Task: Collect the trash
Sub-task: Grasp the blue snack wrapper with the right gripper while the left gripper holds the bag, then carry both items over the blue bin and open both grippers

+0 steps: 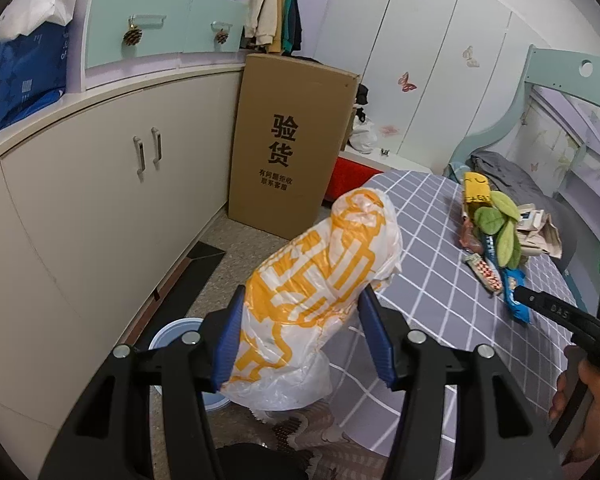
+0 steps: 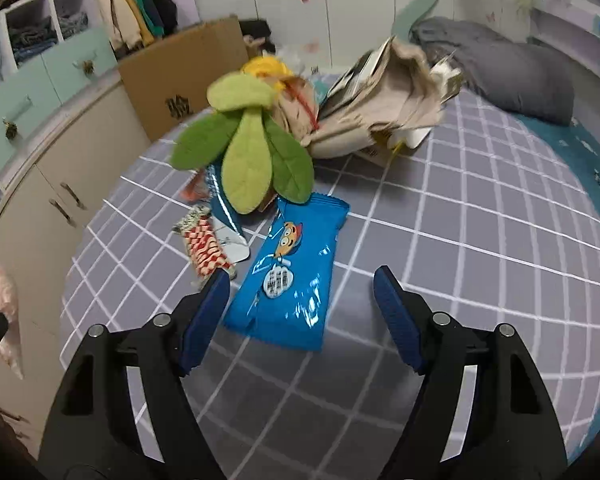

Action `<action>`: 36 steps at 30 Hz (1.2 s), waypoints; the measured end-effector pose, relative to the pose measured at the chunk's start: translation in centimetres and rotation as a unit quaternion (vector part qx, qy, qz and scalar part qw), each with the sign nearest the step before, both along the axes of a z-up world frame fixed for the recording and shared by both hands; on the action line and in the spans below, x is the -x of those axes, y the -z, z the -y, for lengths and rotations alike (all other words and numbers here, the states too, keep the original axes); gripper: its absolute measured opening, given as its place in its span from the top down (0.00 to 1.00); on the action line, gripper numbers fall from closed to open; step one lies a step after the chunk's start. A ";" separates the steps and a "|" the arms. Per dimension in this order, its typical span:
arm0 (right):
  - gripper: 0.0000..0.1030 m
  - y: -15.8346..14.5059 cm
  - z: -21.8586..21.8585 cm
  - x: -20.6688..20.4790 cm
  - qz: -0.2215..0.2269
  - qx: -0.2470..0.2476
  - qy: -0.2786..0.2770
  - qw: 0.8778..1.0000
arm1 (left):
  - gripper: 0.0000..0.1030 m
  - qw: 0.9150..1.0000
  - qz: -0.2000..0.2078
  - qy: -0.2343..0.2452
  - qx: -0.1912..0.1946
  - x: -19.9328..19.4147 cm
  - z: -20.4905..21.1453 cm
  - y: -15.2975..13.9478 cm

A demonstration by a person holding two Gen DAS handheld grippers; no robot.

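My left gripper (image 1: 300,308) is shut on a white and orange plastic bag (image 1: 320,276), which bulges up between its blue pads beside the bed. My right gripper (image 2: 300,292) stands open just above a blue snack wrapper (image 2: 288,268) lying on the grey checked bedsheet (image 2: 480,240); its blue pads flank the wrapper without touching it. Beyond the wrapper lie a red and white checked wrapper (image 2: 206,246), a green leafy plush (image 2: 252,152) and crumpled paper packaging (image 2: 384,104). The same pile (image 1: 496,236) shows in the left wrist view, with the right gripper (image 1: 556,312) at the right edge.
A pale blue bin (image 1: 180,332) stands on the floor below the bag. A tall cardboard box (image 1: 292,144) leans by the cream cabinets (image 1: 100,200). A grey pillow (image 2: 500,72) lies at the bed's head. A person's hand (image 1: 588,400) holds the right gripper.
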State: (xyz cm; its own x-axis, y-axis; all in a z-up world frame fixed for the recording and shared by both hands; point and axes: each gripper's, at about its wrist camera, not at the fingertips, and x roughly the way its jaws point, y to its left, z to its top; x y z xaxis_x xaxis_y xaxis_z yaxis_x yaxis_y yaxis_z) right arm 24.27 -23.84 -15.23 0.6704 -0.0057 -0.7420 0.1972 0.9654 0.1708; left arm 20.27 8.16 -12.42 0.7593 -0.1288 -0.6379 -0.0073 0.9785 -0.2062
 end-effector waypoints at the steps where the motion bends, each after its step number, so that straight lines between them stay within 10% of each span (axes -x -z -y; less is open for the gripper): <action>1: 0.31 0.3 0.0 -0.5 -0.008 -0.001 -0.002 1.000 | 0.47 1.000 -0.002 -0.003 0.000 -0.2 -0.2 0.1; 4: 0.73 0.3 -0.3 -1.3 -0.019 0.033 -0.008 0.999 | 0.47 1.000 -0.005 -0.007 0.000 -0.7 -0.6 0.4; 9: 0.88 -0.1 -0.4 -0.8 -0.012 0.055 -0.019 0.998 | 0.47 1.000 -0.008 -0.009 0.004 -1.1 -0.9 0.7; 23: 0.94 -5.6 -3.0 6.5 0.098 0.010 -0.054 0.994 | 0.47 0.999 -0.014 -0.021 0.022 -0.9 -2.8 1.3; 36: 0.94 -4.8 -21.7 1.6 0.087 -0.039 -0.267 0.959 | 0.47 0.993 -0.041 -0.106 0.018 -0.5 -11.1 3.4</action>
